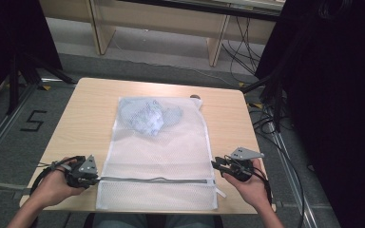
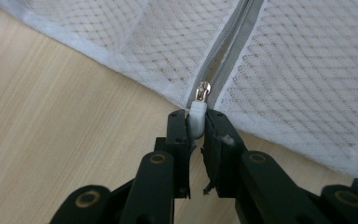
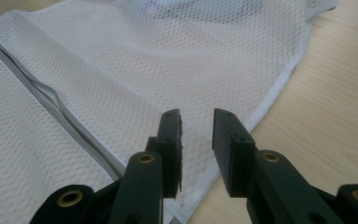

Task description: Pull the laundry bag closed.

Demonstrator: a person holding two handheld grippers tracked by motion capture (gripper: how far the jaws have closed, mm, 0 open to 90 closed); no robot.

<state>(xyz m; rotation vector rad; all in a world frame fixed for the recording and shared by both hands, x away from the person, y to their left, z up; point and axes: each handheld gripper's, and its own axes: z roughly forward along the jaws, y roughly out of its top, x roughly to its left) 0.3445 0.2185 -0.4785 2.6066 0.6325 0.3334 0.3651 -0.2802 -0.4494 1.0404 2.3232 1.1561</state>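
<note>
High view, mesh bag: one white rectangular mesh laundry bag (image 1: 159, 156) lies flat on the middle of the light wooden table (image 1: 88, 114), its near edge at the person's side.
Contents: one crumpled pale blue cloth (image 1: 147, 116) sits inside the bag's far end.
Zipper: one grey zipper band (image 1: 157, 179) runs across the bag near its near edge, between the two tongs.
Zipper pull: in the left gripper view, one small white pull tab with a metal slider (image 2: 198, 109) sits at the zipper's left end.
Left gripper (image 2: 196, 122): at the bag's left edge, jaws clenched on the white pull tab, which stands between the pads.
Right gripper (image 3: 197, 119): at the bag's right edge beside the zipper's other end; jaws released, a gap between them, hovering over the mesh corner with nothing gripped.
Hands: two, one on each gripper, entering from the near side.
Writing: a black figure "5" (image 1: 32, 121) is marked on the grey floor left of the table; no label readable on the bag.
Far corner: one small dark round object (image 1: 195, 97) lies by the bag's far right corner; what it is cannot be told.
</note>
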